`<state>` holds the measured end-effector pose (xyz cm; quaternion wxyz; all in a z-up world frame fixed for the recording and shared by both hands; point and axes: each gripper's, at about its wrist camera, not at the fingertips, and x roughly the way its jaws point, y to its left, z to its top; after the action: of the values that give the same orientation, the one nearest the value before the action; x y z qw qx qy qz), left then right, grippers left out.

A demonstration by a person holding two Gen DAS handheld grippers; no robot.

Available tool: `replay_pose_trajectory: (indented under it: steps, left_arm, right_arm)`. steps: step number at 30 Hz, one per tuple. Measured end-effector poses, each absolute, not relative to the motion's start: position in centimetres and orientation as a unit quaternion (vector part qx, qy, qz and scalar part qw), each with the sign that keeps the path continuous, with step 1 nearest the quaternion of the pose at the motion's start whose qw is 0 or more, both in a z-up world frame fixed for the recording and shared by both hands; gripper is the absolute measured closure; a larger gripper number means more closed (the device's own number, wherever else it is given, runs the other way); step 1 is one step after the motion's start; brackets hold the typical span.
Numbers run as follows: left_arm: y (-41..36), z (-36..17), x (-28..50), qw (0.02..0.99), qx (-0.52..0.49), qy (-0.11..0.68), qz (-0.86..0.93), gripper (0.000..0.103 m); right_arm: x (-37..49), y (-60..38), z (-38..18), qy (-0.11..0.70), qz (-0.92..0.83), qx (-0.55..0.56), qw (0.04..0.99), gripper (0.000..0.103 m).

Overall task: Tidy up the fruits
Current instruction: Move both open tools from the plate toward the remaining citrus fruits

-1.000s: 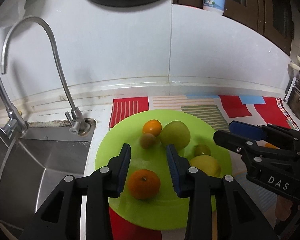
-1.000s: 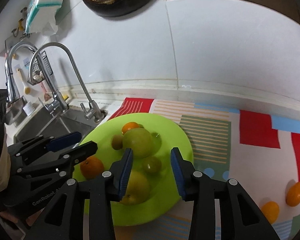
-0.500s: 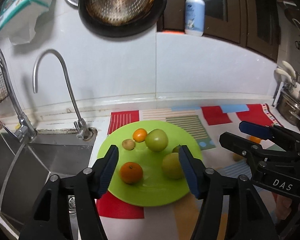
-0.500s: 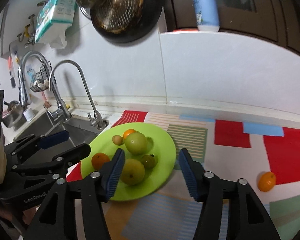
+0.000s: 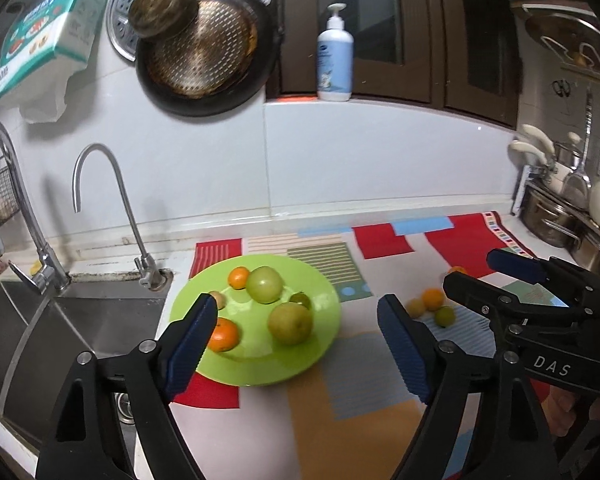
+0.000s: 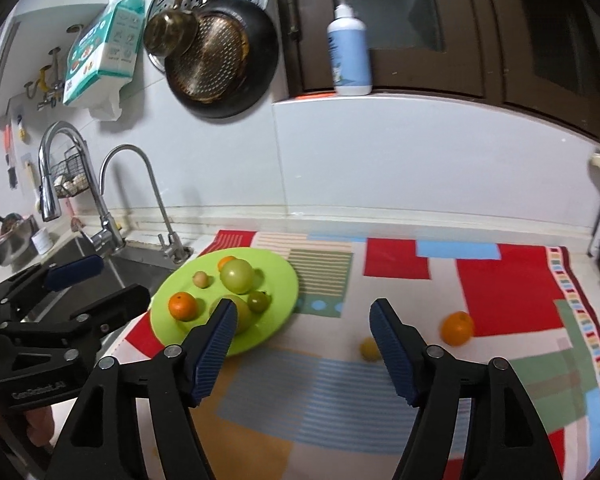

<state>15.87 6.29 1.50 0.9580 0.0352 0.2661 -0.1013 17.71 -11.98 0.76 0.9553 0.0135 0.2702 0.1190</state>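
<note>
A lime green plate (image 5: 324, 344) (image 6: 284, 280) sits on a patchwork mat and holds several fruits: a green apple (image 5: 264, 284) (image 6: 237, 276), a yellow-green pear (image 5: 291, 323), an orange (image 5: 225, 334) (image 6: 183, 306), a smaller orange (image 5: 238, 277), a small brown fruit (image 6: 201, 279) and a small dark green fruit (image 6: 258, 301). Loose on the mat lie an orange (image 6: 456, 328) (image 5: 433, 298), a small yellow fruit (image 6: 369, 349) (image 5: 415, 307) and a small green fruit (image 5: 445, 316). My left gripper (image 5: 296, 336) is open and empty above the plate's near edge. My right gripper (image 6: 302, 340) is open and empty, raised above the mat.
A steel sink (image 5: 60, 332) with two taps (image 5: 100, 200) lies left of the plate. Pans (image 5: 204, 52) hang on the wall above. A lotion bottle (image 5: 335, 56) stands on the ledge. Pots and utensils (image 5: 560, 216) stand at the far right.
Both grippers have pulled back and up from the plate and opened wider. The left gripper has let go of the orange, which now lies on the plate. More of the mat and loose fruits shows.
</note>
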Motion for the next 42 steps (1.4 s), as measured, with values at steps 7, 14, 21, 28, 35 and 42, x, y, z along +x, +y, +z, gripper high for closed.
replay_pose_trajectory:
  steps: [7,14,21,28,35,42]
  left_arm:
    - [4.1,2.2,14.3,0.960,0.049,0.249,-0.119,0.018]
    - [2.1,2.4,14.0,0.958,0.064,0.239,-0.143,0.017]
    - [0.2,2.2,14.5,0.951,0.107,0.225,-0.183,0.017]
    - [-0.9,1.7,16.1,0.941,0.135,0.215,-0.224,0.018]
    - [-1.5,-0.6,18.9,0.923,0.161,0.231,-0.261,0.025]
    - [-2.4,-3.7,21.4,0.901,0.178,0.260,-0.298,0.031]
  right_arm:
    - [15.3,-14.4,1.4,0.261,0.093,0.012,0.961,0.034]
    - [13.9,-16.2,1.9,0.251,0.072,0.005,0.965,0.034]
    - [13.3,-17.6,1.8,0.253,0.048,0.001,0.966,0.034]
    - [13.5,-18.0,1.1,0.260,0.028,0.000,0.965,0.034]
    - [15.0,-17.8,-0.6,0.285,0.011,0.001,0.959,0.034]
    - [16.9,-17.4,-2.8,0.310,0.007,-0.003,0.951,0.036]
